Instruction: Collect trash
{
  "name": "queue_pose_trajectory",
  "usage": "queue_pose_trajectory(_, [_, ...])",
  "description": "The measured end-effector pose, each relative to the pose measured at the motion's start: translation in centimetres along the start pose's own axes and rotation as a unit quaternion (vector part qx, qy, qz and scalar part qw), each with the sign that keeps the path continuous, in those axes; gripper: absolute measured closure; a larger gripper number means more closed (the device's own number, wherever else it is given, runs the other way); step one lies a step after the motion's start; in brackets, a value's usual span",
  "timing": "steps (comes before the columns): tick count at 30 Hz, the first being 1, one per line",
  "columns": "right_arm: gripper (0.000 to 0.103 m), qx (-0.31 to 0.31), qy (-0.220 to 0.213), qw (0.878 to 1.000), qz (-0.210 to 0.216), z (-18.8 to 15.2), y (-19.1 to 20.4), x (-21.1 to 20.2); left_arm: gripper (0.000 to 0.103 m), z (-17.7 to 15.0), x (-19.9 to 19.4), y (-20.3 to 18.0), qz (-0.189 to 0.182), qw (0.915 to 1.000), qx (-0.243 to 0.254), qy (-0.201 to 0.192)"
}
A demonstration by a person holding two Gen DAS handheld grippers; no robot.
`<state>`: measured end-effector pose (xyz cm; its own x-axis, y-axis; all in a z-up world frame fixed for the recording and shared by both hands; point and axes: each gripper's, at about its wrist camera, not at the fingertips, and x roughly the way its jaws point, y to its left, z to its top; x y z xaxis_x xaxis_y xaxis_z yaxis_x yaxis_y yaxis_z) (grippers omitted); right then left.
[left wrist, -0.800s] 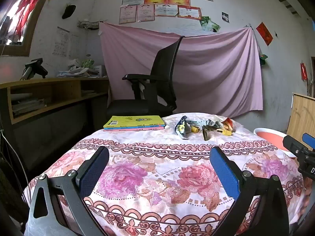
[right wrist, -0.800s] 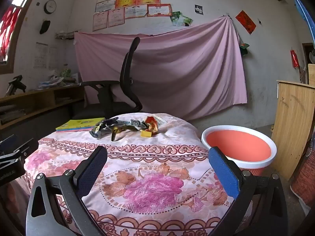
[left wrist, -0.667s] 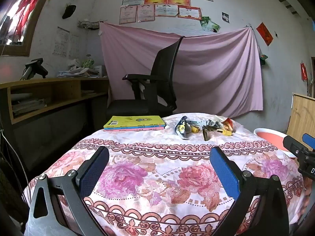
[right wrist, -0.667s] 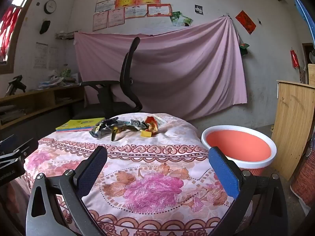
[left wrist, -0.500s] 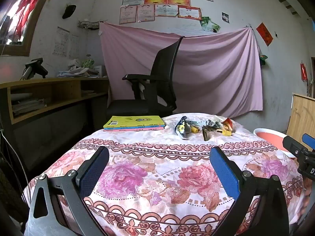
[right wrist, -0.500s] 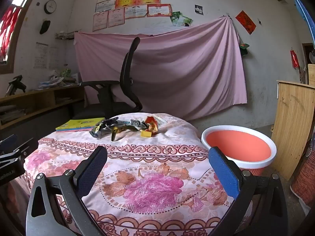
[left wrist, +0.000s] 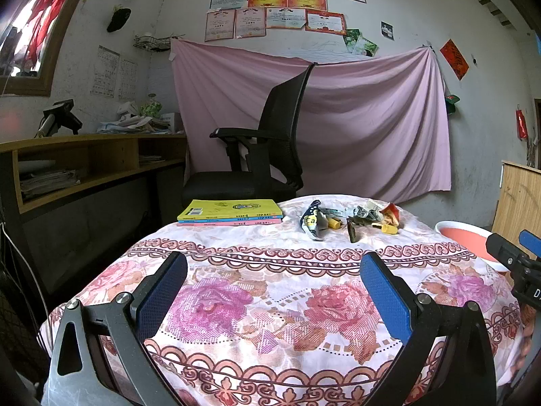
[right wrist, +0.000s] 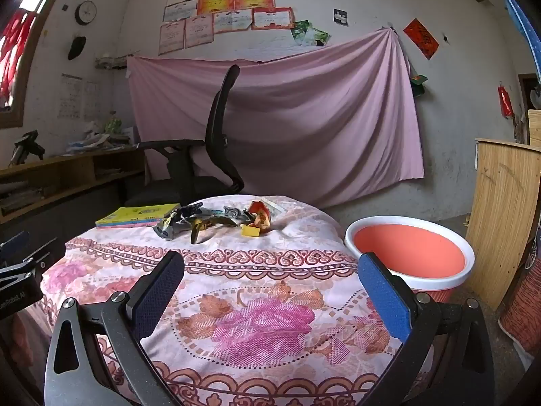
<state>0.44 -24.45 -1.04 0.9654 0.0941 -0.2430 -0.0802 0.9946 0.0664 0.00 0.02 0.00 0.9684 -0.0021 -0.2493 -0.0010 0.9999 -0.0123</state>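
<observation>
A small heap of trash, crumpled wrappers and yellow scraps (left wrist: 351,220), lies at the far side of the table under a floral cloth (left wrist: 270,304); it also shows in the right wrist view (right wrist: 216,221). An orange bin with a white rim (right wrist: 410,253) stands on the floor right of the table, partly seen in the left wrist view (left wrist: 465,233). My left gripper (left wrist: 270,297) is open and empty over the near part of the table. My right gripper (right wrist: 270,294) is open and empty, near the table's right side, well short of the trash.
A stack of books with a yellow cover (left wrist: 231,212) lies left of the trash. A black office chair (left wrist: 263,155) stands behind the table. A wooden desk with shelves (left wrist: 84,165) runs along the left wall. A wooden panel (right wrist: 503,216) stands at the right.
</observation>
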Motion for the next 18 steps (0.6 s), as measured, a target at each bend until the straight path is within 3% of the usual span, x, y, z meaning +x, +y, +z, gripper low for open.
queue_pose_trajectory(18, [0.0, 0.001, 0.0, 1.0, 0.0, 0.04, -0.14, -0.02, 0.003, 0.0, -0.01, 0.0, 0.0, 1.0, 0.0, 0.0])
